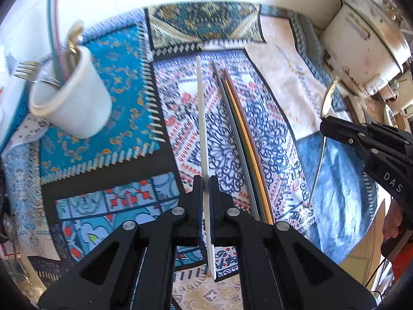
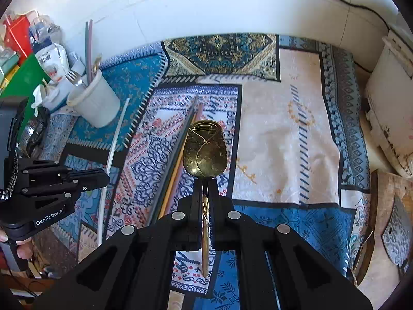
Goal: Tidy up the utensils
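Left tongs (image 1: 206, 180) are pinching a long white straw (image 1: 201, 118), which runs straight up the frame from the tips. Right tongs (image 2: 205, 183) are clamped on a gold spoon (image 2: 205, 149), bowl pointing up-frame. Both probably go into the white cup (image 1: 72, 100), upper left in both views, so the left tongs look nearer. It already holds a fork (image 1: 25, 71) and straws, so it's crowded. Three more sticks (image 1: 240, 139) lie on the patterned tabletop (image 1: 281, 98) just right of the straw.

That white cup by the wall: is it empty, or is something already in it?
Not empty. The white cup stands upright holding a fork, long straws and a gold-coloured utensil.
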`<state>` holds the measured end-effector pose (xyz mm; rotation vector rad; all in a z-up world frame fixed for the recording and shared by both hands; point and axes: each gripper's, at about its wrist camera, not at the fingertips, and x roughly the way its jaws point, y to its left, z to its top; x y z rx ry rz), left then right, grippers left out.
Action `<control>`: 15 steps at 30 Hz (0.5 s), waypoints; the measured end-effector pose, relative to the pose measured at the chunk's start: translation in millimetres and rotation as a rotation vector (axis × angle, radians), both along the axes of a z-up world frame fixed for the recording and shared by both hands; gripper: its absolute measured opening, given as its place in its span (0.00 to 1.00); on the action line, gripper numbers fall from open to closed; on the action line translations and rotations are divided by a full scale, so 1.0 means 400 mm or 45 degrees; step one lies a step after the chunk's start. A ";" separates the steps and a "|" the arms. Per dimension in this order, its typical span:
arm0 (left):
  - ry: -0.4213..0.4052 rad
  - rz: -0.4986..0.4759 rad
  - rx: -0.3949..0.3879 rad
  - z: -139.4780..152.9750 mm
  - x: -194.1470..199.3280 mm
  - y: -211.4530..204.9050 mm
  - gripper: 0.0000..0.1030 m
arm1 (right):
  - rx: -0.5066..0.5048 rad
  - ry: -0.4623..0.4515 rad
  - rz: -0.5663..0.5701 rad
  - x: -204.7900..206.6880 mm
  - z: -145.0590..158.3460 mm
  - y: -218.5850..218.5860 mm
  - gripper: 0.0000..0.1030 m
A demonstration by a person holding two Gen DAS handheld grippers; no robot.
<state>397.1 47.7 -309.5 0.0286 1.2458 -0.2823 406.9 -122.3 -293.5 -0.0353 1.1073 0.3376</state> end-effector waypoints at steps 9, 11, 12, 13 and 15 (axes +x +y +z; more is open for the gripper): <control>-0.130 0.006 -0.036 0.095 -0.022 -0.010 0.00 | 0.038 -0.097 0.001 -0.005 0.070 0.016 0.03; -0.161 -0.001 -0.040 0.117 -0.028 -0.012 0.00 | 0.041 -0.113 0.006 -0.006 0.083 0.022 0.00; -0.168 -0.005 -0.049 0.126 -0.031 -0.014 0.00 | 0.047 -0.122 0.007 -0.007 0.089 0.023 0.00; -0.173 -0.009 -0.055 0.135 -0.031 -0.016 0.00 | 0.050 -0.132 0.015 -0.008 0.098 0.027 0.00; -0.181 -0.013 -0.067 0.144 -0.028 -0.018 0.00 | 0.050 -0.161 0.022 -0.009 0.114 0.032 0.00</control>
